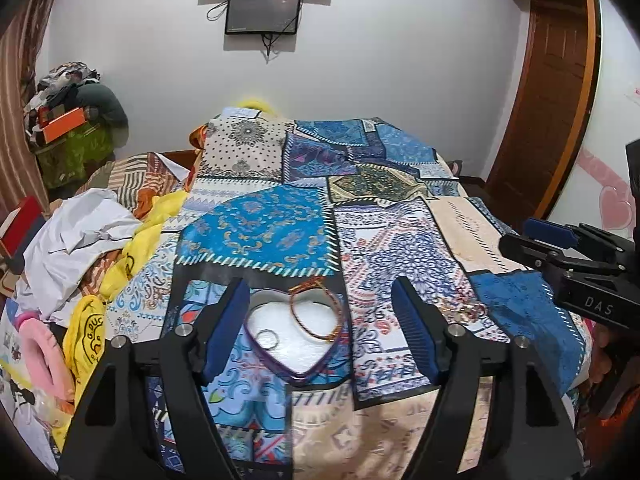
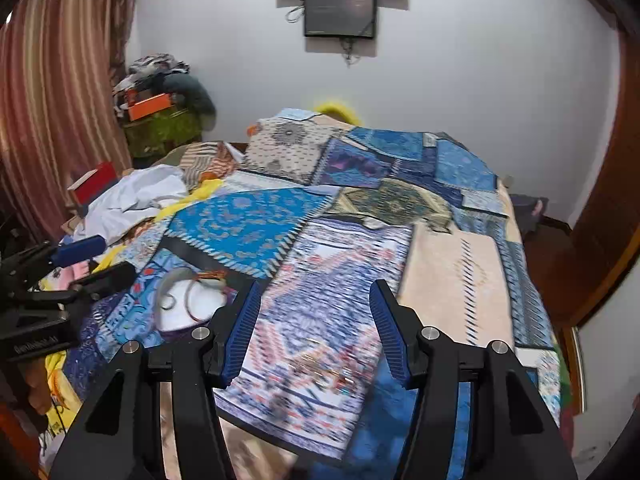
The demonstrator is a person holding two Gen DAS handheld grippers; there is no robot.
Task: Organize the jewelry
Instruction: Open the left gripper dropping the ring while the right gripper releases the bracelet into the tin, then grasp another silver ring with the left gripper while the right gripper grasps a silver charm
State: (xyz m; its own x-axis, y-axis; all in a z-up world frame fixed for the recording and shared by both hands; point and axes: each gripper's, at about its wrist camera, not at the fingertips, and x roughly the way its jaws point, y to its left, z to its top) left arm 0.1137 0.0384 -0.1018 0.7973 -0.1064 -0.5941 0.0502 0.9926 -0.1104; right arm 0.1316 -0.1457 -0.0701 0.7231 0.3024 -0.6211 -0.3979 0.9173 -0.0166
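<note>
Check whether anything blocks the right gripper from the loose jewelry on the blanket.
Nothing visible does. The right gripper is open, and the loose jewelry lies on the blanket just ahead, between its fingers.

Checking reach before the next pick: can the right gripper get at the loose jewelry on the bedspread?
Probably yes: the right gripper is open, and the loose jewelry lies uncovered on the bedspread directly below it.

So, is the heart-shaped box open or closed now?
Open. The heart-shaped box shows no lid and its white inside is visible, with a bangle leaning on its rim and a small ring inside.
</note>
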